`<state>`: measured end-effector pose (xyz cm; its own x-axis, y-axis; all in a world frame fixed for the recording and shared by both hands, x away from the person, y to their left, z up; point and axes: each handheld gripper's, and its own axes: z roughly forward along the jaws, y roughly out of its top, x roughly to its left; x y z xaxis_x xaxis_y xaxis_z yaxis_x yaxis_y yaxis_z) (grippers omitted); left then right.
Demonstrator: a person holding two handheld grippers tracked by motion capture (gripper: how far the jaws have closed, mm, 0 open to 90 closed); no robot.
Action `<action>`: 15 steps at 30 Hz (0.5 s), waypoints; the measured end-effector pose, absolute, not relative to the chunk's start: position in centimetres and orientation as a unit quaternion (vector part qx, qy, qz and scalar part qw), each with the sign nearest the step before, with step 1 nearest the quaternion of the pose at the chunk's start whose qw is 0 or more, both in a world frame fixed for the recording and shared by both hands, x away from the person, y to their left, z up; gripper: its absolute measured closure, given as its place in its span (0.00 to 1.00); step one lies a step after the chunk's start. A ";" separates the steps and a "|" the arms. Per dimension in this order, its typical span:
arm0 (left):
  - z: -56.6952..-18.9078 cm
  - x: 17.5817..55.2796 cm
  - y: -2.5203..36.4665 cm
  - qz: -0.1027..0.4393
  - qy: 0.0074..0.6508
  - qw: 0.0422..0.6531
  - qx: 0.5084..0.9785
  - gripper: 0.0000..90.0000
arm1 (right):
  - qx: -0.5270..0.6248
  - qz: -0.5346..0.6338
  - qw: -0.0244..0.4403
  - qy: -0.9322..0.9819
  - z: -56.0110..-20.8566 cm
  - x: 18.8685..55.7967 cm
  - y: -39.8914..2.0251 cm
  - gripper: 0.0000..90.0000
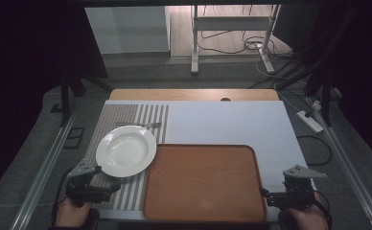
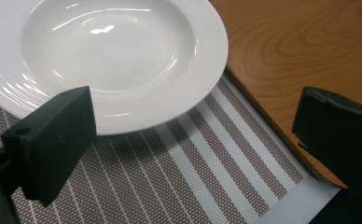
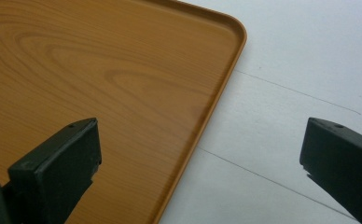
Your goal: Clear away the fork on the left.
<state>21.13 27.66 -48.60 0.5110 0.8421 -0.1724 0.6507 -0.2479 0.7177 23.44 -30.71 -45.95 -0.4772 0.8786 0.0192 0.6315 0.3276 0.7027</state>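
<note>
Both hands are seen at the bottom edge of the high view, each wrapped around a tool. The left gripper (image 1: 108, 188) is parked over the near part of a striped placemat (image 1: 129, 189), and its jaws are spread wide with nothing between them. In the left gripper view, the white plate (image 2: 109, 56) is found just ahead of the jaws: one jaw sits right at the plate's near rim, though whether it actually touches can't be told from that angle, and the other jaw hangs over the edge of the wooden tray (image 2: 300, 51).

The right gripper (image 1: 266, 193) is held at the tray's near right corner. Its jaws are wide apart too and nothing is gripped. In the right gripper view, one jaw is seen above the tray (image 3: 100, 79) and the other above the white tabletop (image 3: 300, 56), with the tray's raised rim running between them.

Farther out, the plate (image 1: 126, 150) is set on the placemat, its right rim touching or slightly overlapping the tray (image 1: 204, 182). A fork (image 1: 138, 125), probably, is laid just beyond the plate. Past the table, cables (image 1: 251, 45) are spread on the floor.
</note>
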 end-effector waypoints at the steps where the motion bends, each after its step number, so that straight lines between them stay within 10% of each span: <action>1: -48.6 21.1 27.7 0.124 0.479 0.384 0.780 0.00 | 0.476 0.330 0.186 0.794 -46.0 23.4 -30.7 0.00; 15: -48.5 21.3 27.6 0.123 0.472 0.384 0.784 0.00 | 0.472 0.325 0.186 0.798 -46.0 23.5 -30.5 0.00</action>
